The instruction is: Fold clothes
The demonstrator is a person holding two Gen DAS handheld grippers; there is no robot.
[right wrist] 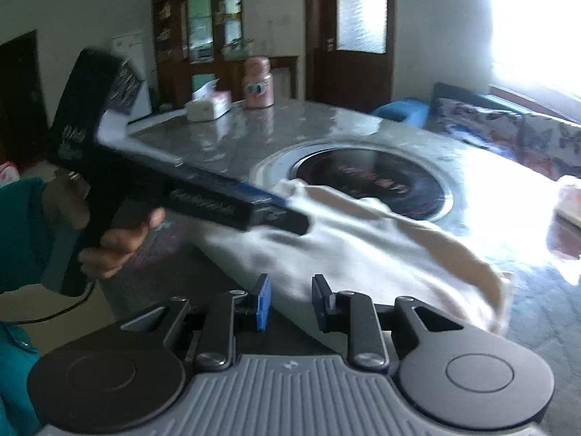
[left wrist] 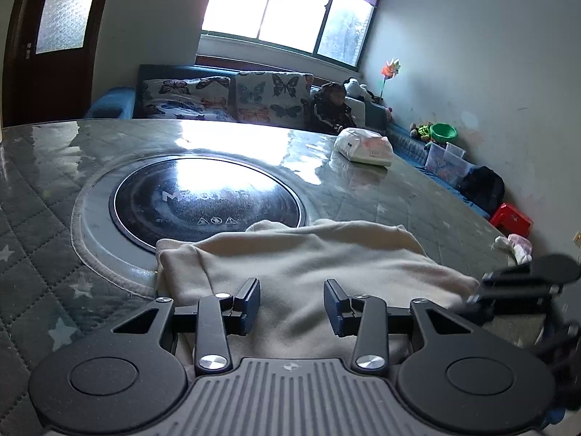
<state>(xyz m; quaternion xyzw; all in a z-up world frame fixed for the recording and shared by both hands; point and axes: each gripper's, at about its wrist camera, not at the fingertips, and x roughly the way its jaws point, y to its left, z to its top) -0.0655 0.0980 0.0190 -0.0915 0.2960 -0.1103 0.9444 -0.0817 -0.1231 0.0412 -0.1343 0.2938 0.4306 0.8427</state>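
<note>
A cream garment [left wrist: 308, 258] lies rumpled on the glossy grey table [left wrist: 363, 196], its far edge lapping onto the round hob. My left gripper [left wrist: 292, 305] hovers over the garment's near part, open, with only cloth showing below the gap between its fingers. In the right wrist view the same garment [right wrist: 363, 250] spreads from the table's near edge toward the hob. My right gripper [right wrist: 292, 301] is open at the garment's near edge, holding nothing. A hand [right wrist: 116, 243] in a teal sleeve holds the left gripper [right wrist: 299, 223], whose tip is over the cloth's left side.
A round black hob [left wrist: 207, 196] is set into the table's middle. A white tissue pack [left wrist: 363, 145] lies at the far right of the table. A pink jar [right wrist: 258, 83] and a tissue box [right wrist: 208, 105] stand at the far edge. A butterfly-patterned sofa [left wrist: 225, 98] sits beyond.
</note>
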